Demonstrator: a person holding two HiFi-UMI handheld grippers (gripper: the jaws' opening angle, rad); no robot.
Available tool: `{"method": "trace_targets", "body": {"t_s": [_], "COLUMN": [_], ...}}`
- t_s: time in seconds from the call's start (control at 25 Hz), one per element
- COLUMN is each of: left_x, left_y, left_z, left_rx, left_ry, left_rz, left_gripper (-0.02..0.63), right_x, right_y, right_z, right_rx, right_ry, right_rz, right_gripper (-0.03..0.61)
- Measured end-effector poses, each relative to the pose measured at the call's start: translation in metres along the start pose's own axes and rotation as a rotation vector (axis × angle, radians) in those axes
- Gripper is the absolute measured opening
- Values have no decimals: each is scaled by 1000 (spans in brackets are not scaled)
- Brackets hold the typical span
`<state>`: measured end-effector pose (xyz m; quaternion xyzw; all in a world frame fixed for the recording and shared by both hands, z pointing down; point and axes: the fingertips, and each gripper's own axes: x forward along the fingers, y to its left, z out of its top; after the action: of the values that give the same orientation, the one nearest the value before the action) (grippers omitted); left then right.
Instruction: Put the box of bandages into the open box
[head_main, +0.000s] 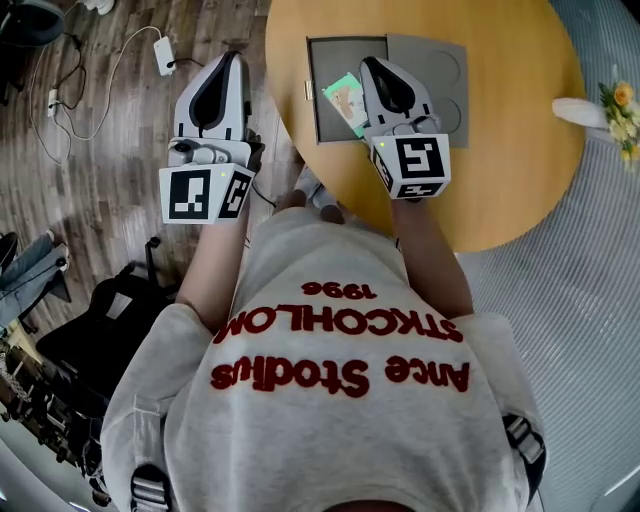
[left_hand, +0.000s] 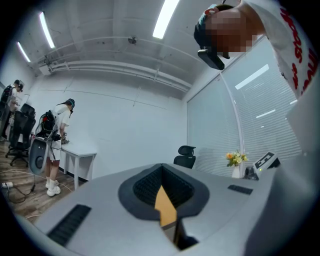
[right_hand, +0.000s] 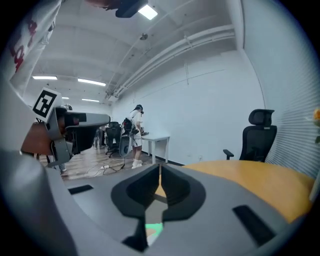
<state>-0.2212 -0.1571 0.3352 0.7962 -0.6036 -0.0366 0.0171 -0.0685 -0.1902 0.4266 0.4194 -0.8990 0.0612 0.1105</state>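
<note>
Round wooden table (head_main: 520, 150), seen from above; floor to its left. On the table a grey open box (head_main: 330, 55), its lid (head_main: 445, 70) folded flat to the right with 2 round recesses. Left gripper (head_main: 232, 55) hangs over the floor beside the table, jaws together, nothing between them. Right gripper (head_main: 372, 62) is above the open box, jaws closed and empty; its own view shows only a sliver of green below the pads. Box of bandages (head_main: 347, 100), green and white, lies slightly askew inside the open box, just left of and partly under the right gripper, free of it. Judgement: placement looks done. Judgement on handling: a small light card carton, stiff on its edges but easily dented, faces fairly slick. Any regrip should take the 2 long sides across the narrow width, with gentle pressure.
</note>
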Motion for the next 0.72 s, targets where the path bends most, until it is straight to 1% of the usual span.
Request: {"method": "trace_targets", "body": {"t_s": [0.28,0.56,0.72], "left_x": [8,13,11], "left_y": [-14,-30,-42], "left_z": [32,54,65], "left_rx": [17,43,60], "left_ry": [-58,-115,-138], "left_rz": [-52,-104,-136], "left_gripper": [6,6,6], "right_x": [-31,-66,-82], "right_y": [-15,-30,-32], "right_z": [56,87,101], "right_rx": [28,33,36], "right_ry": [-125,-225,-277], "right_rz": [-52,-109,-127], "right_gripper": [12,11,11]}}
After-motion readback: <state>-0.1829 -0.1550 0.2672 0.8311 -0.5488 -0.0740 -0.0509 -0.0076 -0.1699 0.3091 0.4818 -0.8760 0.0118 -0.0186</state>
